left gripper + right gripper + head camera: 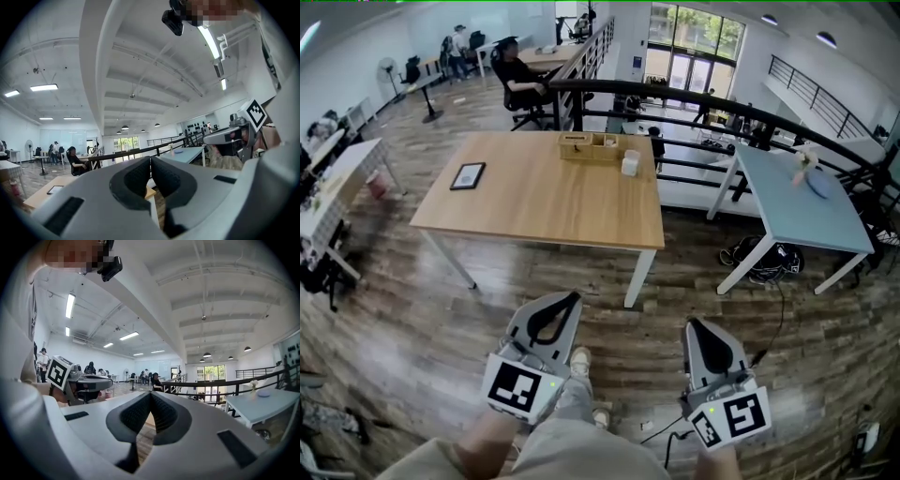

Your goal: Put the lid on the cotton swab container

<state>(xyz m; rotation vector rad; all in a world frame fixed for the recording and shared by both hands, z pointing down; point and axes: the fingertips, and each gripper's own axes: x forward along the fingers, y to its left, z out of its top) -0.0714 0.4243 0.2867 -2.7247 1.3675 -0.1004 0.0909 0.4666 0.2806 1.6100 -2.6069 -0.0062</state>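
Two grippers: left gripper (572, 298) and right gripper (692, 324) held low, jaws pressed together, nothing between them.
Cotton swab container (630, 163): on wooden table (534, 202), far edge, beside wooden box (589, 146); well apart from both grippers.

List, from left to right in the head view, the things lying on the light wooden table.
On the light wooden table: flat black rectangular tablet-like object → light wooden organiser box → small white container.

Two nearby tables (534, 202), two claws (572, 298), one tablet (468, 175), perhaps one white container (630, 163).
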